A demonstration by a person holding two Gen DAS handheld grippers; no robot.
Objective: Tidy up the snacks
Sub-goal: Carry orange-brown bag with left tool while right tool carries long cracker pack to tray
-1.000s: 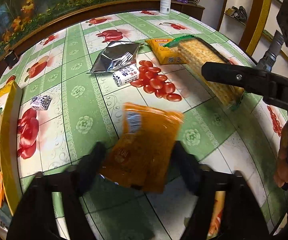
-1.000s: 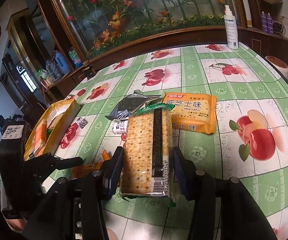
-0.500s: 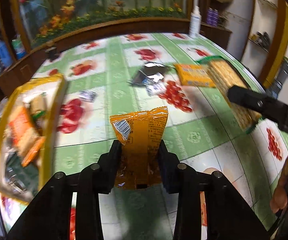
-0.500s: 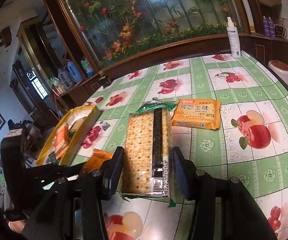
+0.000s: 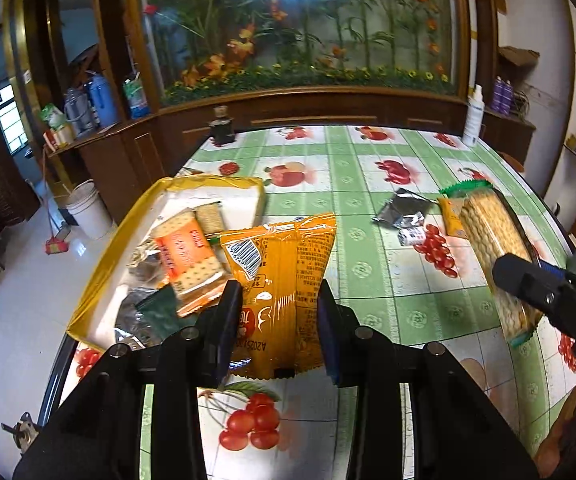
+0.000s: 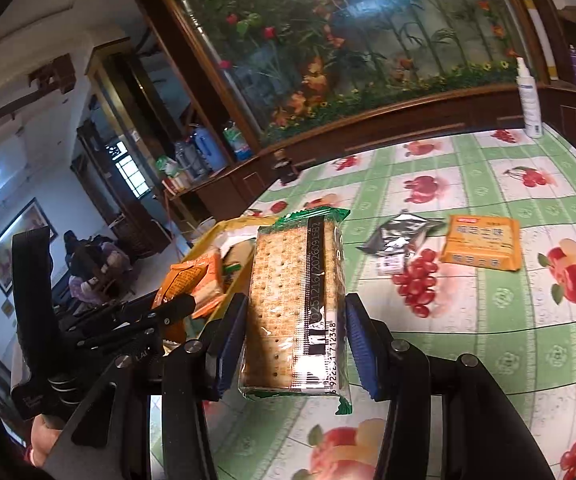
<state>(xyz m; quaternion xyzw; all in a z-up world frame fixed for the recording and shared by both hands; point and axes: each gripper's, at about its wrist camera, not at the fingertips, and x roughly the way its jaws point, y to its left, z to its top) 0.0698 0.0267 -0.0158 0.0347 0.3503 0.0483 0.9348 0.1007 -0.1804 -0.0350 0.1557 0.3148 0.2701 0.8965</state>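
Above the table (image 5: 368, 280), I held one snack in each gripper.

My left gripper (image 5: 278, 320) was clamped on the orange snack packet (image 5: 284, 276), raised just beside the yellow box (image 5: 100, 264) that held other snacks. My right gripper (image 6: 294, 344) was clamped on the cracker pack (image 6: 296, 304), held off the table. Lying on the cloth were a silver pouch (image 6: 400, 236) and an orange biscuit pack (image 6: 482, 242).
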